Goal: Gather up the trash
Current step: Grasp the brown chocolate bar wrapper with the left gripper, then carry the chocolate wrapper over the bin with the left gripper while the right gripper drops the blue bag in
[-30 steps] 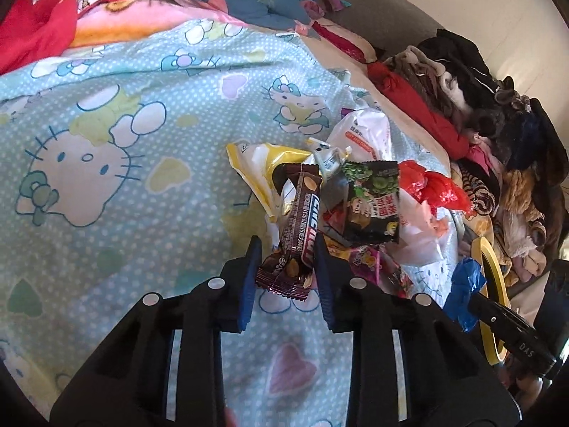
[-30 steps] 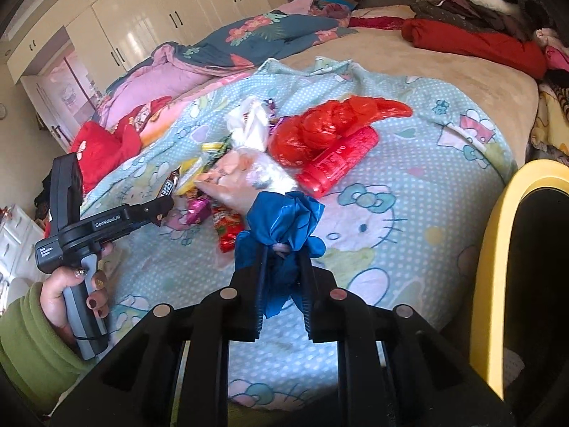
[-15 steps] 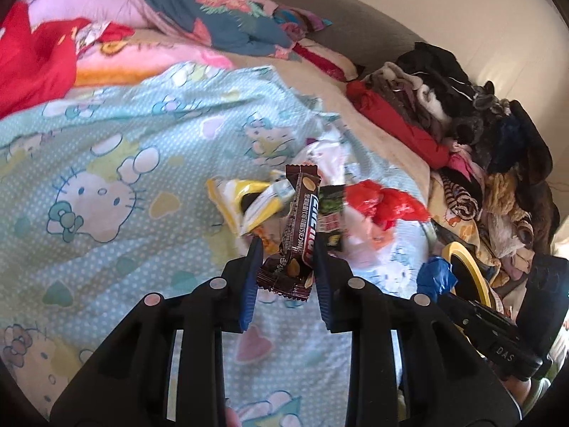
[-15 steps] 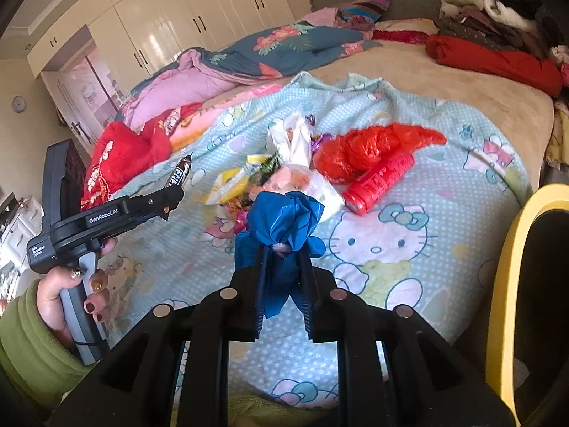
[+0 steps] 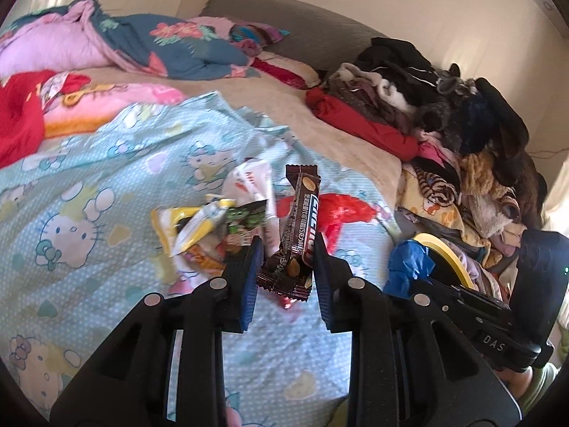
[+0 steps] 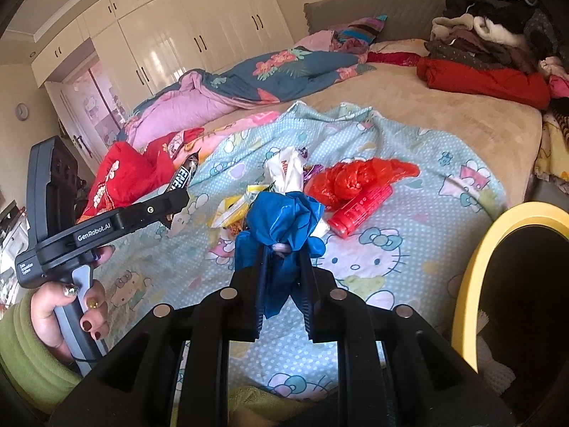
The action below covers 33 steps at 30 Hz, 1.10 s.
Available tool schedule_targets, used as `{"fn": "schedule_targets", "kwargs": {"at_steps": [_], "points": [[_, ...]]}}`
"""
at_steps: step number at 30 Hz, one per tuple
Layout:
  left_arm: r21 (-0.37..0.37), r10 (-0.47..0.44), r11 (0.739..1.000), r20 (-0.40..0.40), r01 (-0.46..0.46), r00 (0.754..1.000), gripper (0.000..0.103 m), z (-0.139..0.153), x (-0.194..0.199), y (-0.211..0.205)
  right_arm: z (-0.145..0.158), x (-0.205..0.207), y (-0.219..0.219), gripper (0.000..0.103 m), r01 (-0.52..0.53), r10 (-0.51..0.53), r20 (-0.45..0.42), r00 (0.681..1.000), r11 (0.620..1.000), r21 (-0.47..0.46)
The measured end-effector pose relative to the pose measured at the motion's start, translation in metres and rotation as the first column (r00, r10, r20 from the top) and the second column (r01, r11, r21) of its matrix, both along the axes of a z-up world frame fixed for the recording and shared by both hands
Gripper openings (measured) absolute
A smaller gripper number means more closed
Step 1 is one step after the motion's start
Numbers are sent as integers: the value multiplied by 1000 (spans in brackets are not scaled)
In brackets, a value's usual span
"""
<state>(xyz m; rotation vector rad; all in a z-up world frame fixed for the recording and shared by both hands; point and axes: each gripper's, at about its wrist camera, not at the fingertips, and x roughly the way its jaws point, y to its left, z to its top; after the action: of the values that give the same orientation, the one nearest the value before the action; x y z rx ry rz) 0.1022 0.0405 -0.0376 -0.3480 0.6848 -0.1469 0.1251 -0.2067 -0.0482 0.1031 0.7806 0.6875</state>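
My left tongs (image 5: 287, 249) pinch a brown candy bar wrapper (image 5: 297, 235) above the trash pile (image 5: 227, 220) on the bed's blanket (image 5: 106, 178); my right tongs (image 6: 281, 267) clamp a crumpled blue bag (image 6: 284, 220), beside the yellow-rimmed bin (image 6: 473, 249).

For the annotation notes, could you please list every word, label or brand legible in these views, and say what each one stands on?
"GenRobot.AI": side of the left gripper, seen from the right wrist.
"DAS": body of the right gripper, seen from the left wrist.
Brown candy bar wrapper in the left gripper: large white brand letters, not surely readable.
White wrapper: red print, blurred.
Small label on the left gripper's handle: too small.
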Motion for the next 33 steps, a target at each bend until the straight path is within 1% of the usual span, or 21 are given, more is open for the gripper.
{"fn": "schedule_targets", "kwargs": {"at_steps": [7, 14, 26, 33], "points": [[21, -35, 999, 20, 35, 999, 21, 11, -5, -21, 10, -4, -10, 17, 17, -17, 23, 1000, 1000, 17], [40, -72, 997, 37, 71, 997, 21, 20, -9, -41, 18, -5, -29, 17, 54, -56, 41, 998, 998, 41], [52, -129, 991, 55, 126, 990, 21, 25, -8, -68, 32, 3, -68, 17, 161, -166, 70, 984, 984, 71], [57, -167, 985, 59, 164, 984, 21, 27, -8, -84, 34, 8, -91, 17, 223, -229, 68, 971, 971, 85]]}}
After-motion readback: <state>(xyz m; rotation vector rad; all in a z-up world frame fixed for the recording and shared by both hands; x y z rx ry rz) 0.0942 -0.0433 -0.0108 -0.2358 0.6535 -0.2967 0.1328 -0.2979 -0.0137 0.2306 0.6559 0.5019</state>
